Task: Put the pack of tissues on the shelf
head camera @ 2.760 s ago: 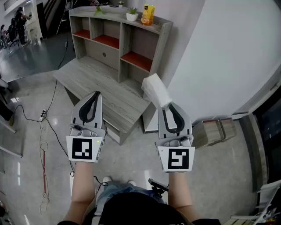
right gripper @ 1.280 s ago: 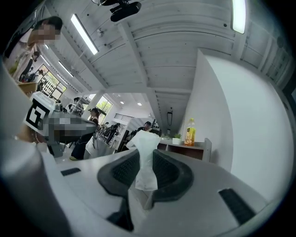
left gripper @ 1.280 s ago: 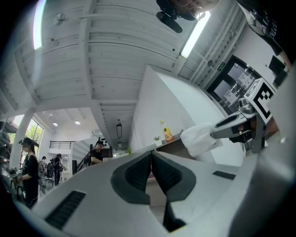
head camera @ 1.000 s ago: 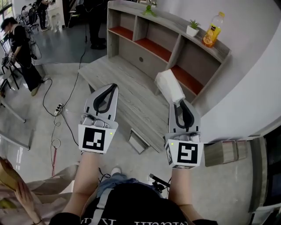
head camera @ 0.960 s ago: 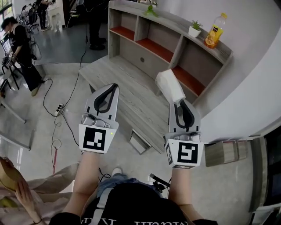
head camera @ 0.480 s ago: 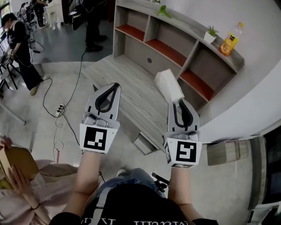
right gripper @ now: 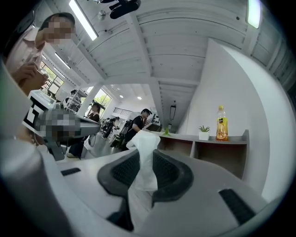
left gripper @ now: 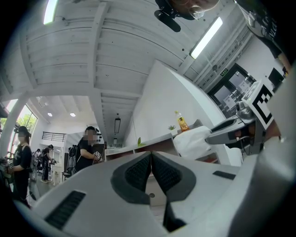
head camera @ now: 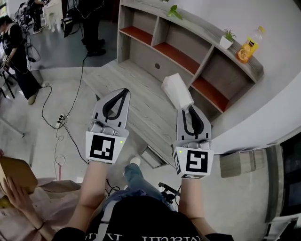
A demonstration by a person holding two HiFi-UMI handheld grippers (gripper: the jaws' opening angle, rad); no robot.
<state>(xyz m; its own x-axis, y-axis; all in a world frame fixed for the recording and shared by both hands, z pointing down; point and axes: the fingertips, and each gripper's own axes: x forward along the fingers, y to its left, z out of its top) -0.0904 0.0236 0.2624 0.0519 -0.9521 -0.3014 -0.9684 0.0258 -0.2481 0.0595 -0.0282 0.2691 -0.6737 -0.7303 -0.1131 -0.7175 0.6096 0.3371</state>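
My right gripper (head camera: 189,109) is shut on a white pack of tissues (head camera: 177,91), which sticks up and forward from its jaws; in the right gripper view the pack (right gripper: 144,159) stands pinched between the dark pads. The grey wooden shelf (head camera: 183,28) with red-floored compartments stands ahead against the white wall, above a low wooden platform (head camera: 136,101). My left gripper (head camera: 122,92) is shut with nothing between its jaws (left gripper: 151,159), held level beside the right one. Both hang over the platform, short of the shelf.
An orange juice bottle (head camera: 247,47) and a small potted plant (head camera: 227,38) stand on the shelf's top at the right; another plant (head camera: 174,11) is further left. A cable and power strip (head camera: 61,120) lie on the floor at left. People stand at the far left.
Both grippers and the view have moved toward the shelf and to the right along it; the shelf's right end now lies closer ahead. The tissue pack stays held.
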